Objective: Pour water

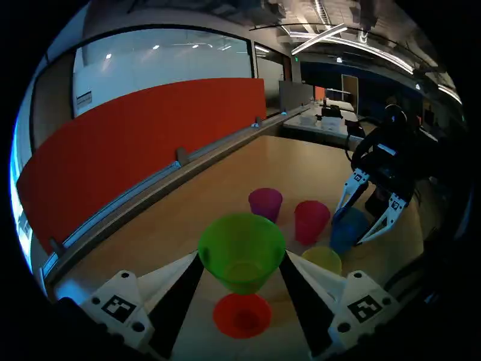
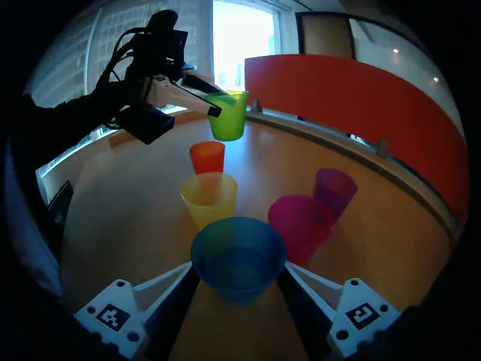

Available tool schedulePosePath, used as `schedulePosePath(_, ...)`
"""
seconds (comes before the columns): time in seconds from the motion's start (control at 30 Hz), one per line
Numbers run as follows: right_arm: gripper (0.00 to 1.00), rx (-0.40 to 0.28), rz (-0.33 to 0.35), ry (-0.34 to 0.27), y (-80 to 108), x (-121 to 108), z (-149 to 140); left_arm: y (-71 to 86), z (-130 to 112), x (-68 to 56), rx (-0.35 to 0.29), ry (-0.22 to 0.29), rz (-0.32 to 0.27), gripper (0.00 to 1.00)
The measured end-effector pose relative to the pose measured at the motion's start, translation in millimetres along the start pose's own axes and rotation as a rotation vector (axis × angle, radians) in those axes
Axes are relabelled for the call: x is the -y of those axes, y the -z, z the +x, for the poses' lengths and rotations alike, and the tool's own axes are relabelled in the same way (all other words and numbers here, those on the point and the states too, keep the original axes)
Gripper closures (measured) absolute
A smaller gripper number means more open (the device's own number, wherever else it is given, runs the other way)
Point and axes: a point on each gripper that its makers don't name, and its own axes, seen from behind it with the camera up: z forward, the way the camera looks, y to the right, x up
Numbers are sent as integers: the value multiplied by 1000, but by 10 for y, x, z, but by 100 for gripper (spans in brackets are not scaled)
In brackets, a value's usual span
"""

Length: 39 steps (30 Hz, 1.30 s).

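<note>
left gripper [image 1: 242, 256] | white fingers [image 1: 157, 281], black inner strips | square black-white tags [image 1: 118, 307] | black housing [image 2: 157, 37], cables [image 2: 117, 49]

a green cup [image 1: 242, 251], an orange cup [image 1: 242, 314], a yellow cup [image 2: 209, 197], a blue cup [image 2: 238, 259], a pink cup [image 2: 300, 224], a purple cup [image 2: 334, 188], a red wall [image 1: 138, 138].

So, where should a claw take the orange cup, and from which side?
Take the orange cup by its side wall, just under the rim, one finger on each side. It stands upright and widens upward, so a level grip there should not slip. Come from the left claw's side: the yellow cup stands close behind it on the other side.
</note>
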Motion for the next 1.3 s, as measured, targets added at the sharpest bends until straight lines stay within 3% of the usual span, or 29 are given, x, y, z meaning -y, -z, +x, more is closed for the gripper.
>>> schedulePosePath(0.5, 12, -170, -69, 13, 372, 105, 711, 325, 191, -145, -99, 34, 33, 14)
schedulePosePath(0.77, 12, -264, -89, 4, 521, 172, 1092, 554, 324, -194, -190, 56, 58, 14)
schedulePosePath(1.13, 12, -327, -100, 14, 658, 247, 1372, 834, 451, -303, -327, 94, 86, 14)
schedulePosePath(1.3, 12, -343, -101, 24, 704, 271, 1450, 926, 516, -416, -388, 113, 76, 14)
